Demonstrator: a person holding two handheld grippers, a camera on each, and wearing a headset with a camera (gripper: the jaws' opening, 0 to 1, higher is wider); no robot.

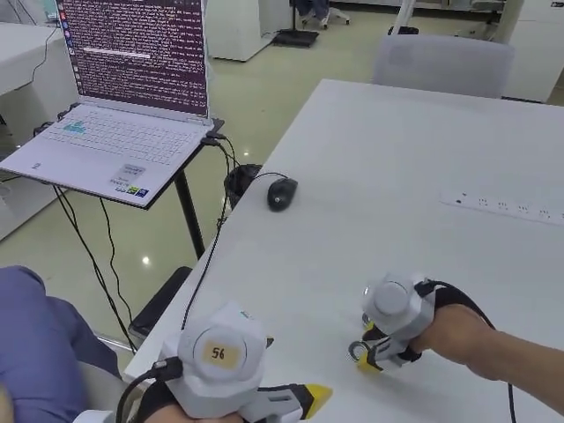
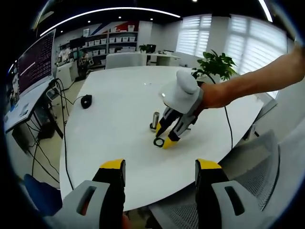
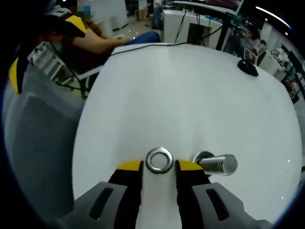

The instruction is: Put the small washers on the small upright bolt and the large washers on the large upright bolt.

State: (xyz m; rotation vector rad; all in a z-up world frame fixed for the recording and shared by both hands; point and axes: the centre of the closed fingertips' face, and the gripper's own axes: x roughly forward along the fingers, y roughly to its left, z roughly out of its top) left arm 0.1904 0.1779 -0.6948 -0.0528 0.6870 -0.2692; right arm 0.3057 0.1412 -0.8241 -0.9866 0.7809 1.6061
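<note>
One washer (image 3: 159, 160) sits between the yellow tips of the right gripper (image 3: 159, 167), whose jaws are drawn in to about the ring's own width and seem to pinch it by its edges; whether it is clear of the table (image 3: 157, 86) I cannot tell. The gripper points steeply down, so the ring lies flat with its hole facing the tabletop, which is how it must go to drop over a bolt. The bolt (image 3: 218, 163) stands upright just beside the washer, off to one side of the jaws. A dark ring around its foot may be a washer already on it, though that is too small to say. Whether this bolt and washer are the small or the large sort I cannot judge. The left gripper (image 2: 159, 167) hangs near the table's edge, well apart from the work, jaws wide and holding nothing, likely to keep out of the way. Next, I judge, the ring needs raising above the bolt's top and centring, since a slight offset would catch it on the rim
</note>
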